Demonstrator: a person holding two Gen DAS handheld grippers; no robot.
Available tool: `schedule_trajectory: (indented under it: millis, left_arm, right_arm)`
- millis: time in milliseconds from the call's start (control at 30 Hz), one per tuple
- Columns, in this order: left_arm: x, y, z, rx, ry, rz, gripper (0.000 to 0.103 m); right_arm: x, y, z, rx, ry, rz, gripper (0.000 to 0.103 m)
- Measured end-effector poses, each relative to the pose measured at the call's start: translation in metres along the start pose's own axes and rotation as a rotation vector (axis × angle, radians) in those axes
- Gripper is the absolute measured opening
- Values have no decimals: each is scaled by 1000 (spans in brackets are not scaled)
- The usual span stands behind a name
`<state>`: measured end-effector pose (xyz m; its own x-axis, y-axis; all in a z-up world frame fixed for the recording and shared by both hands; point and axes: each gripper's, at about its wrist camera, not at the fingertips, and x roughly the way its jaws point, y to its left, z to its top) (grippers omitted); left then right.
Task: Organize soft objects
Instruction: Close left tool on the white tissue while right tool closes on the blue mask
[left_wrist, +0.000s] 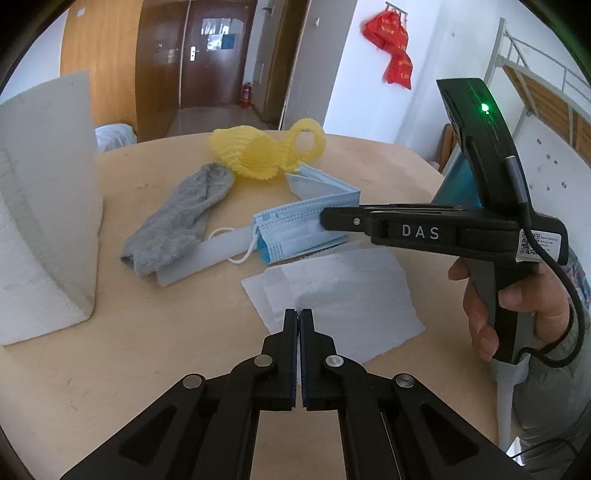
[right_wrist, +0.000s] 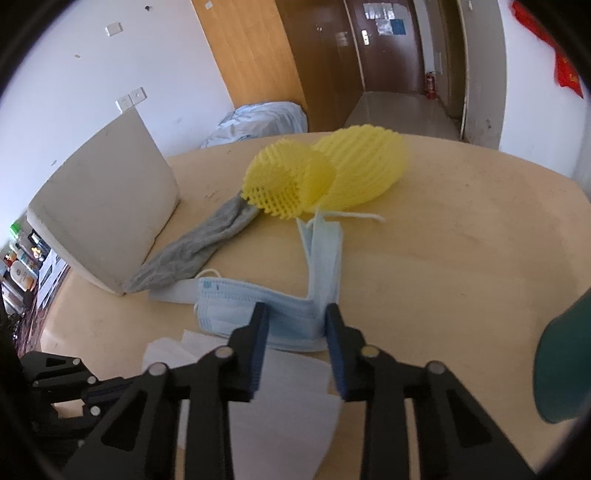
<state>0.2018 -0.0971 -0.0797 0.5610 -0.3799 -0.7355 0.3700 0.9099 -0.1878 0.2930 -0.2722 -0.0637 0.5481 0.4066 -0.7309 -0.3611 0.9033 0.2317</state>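
Mask (right_wrist: 258, 306) between right gripper (right_wrist: 295, 325) jaws

Left gripper (left_wrist: 299, 314) fully closed over the white tissue (left_wrist: 340, 295), nothing visibly between the pads. Right gripper (left_wrist: 325, 218), hand-held, reaches across to the blue face mask (left_wrist: 291, 232). Grey sock (left_wrist: 177, 218) and yellow foam net (left_wrist: 258, 151) lie behind on the wooden table (left_wrist: 129, 350).

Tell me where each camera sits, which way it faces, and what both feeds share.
Left wrist: on the left tool, angled down at the white tissue on the table; its shut fingers, plus the right tool and hand.
Right wrist: on the right tool, angled down at the blue mask; its fingers flank the mask.
Shared: mask, tissue, grey sock, yellow foam net, white foam block.
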Motion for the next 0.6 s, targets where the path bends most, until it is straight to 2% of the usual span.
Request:
schedule_trajectory:
  millis: [67, 167, 400, 600]
  left_arm:
    - [-3, -1, -1, 7, -7, 0, 1]
    - [-12, 1, -5, 14, -16, 2, 1]
    - [-42, 15, -14, -16, -48, 25, 1]
    - [-65, 17, -7, -22, -115, 42, 1]
  right_arm:
    - [-3, -1, -1, 6, -4, 0, 23]
    - [-9, 0, -3, 12, -15, 10, 18]
    - [-17, 4, -5, 6, -30, 20, 17]
    - [-40, 12, -6, -6, -80, 26, 16]
